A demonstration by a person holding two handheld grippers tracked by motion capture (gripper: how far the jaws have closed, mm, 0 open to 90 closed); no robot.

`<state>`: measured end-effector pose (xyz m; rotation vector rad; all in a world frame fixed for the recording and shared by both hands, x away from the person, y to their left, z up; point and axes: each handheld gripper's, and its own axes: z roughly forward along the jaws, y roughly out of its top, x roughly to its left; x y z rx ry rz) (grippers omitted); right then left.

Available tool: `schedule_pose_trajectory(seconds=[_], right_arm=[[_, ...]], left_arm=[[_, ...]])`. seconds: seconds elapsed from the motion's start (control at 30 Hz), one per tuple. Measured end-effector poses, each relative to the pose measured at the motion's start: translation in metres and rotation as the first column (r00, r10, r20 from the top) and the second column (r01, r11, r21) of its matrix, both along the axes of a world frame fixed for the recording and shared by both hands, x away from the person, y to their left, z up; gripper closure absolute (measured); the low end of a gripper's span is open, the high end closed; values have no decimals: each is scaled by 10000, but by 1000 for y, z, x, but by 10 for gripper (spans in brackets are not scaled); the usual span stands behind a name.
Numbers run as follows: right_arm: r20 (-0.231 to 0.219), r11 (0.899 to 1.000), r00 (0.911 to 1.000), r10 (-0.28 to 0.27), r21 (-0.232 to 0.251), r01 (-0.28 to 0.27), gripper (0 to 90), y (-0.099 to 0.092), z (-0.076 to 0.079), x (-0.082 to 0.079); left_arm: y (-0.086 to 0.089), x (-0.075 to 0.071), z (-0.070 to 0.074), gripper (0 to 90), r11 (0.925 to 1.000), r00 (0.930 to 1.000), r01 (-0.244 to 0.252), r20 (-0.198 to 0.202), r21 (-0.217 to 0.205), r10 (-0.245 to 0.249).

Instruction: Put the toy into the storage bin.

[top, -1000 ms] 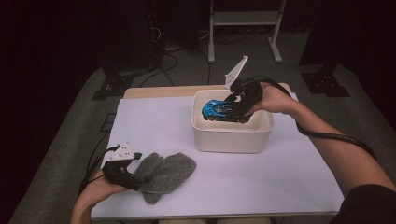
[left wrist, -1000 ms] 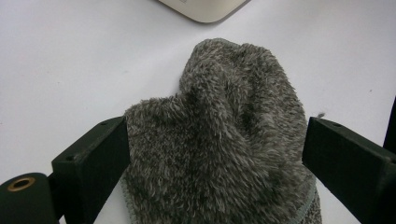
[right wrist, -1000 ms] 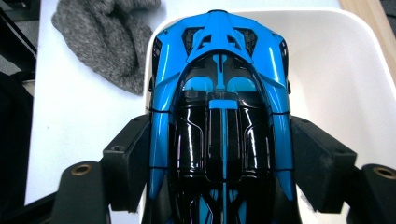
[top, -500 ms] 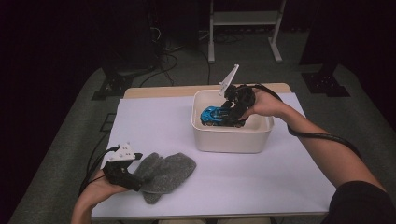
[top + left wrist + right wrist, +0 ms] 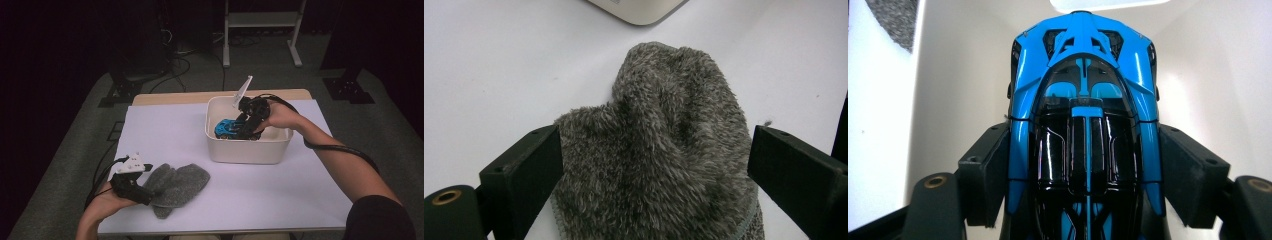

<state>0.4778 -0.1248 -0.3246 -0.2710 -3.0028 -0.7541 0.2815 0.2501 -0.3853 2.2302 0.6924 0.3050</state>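
A blue and black toy car (image 5: pixel 226 128) sits low inside the white bin (image 5: pixel 245 152), nose toward the bin's left. My right gripper (image 5: pixel 244 129) is shut on it; in the right gripper view both pads press the car's (image 5: pixel 1083 100) sides, my right gripper (image 5: pixel 1083 170) pointing down along the bin wall (image 5: pixel 963 75). A grey fuzzy sock (image 5: pixel 177 182) lies on the table near the front left. My left gripper (image 5: pixel 149 192) is at its left end. In the left gripper view the sock (image 5: pixel 659 125) bunches up between the jaws of my left gripper (image 5: pixel 654 165), touching both pads.
The white table top (image 5: pixel 165 130) spreads between the sock and the bin. A wooden edge (image 5: pixel 170 98) shows at the table's back. Beyond it, a dark floor holds cables (image 5: pixel 180 60) and a metal stand (image 5: pixel 260 30).
My right hand has sunk with the car from above the bin's rim down into the bin. The left hand and the sock have stayed where they were.
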Motion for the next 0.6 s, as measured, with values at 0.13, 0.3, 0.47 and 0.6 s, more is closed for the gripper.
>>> schedule_pose_trajectory(seconds=[0.13, 0.3, 0.47, 0.6], right_arm=[[-135, 10000, 9999, 19, -88, -21, 272, 1, -7, 2], [-284, 9996, 9996, 43, -268, -50, 272, 3, -15, 4], [-393, 9990, 9992, 21, -452, -39, 272, 6, -19, 7], [-408, 9981, 9992, -1, -617, -24, 272, 9, -23, 9]], left_arm=[[0, 0, -1, 70, 10000, 10000, -23, -28, -34, 23], [0, 1, -2, 70, 10000, 10000, 17, -68, 41, -17], [1, 1, -1, 70, 10000, 10000, -13, -46, -22, 13], [1, 1, -2, 70, 10000, 10000, -34, -88, 15, 34]])
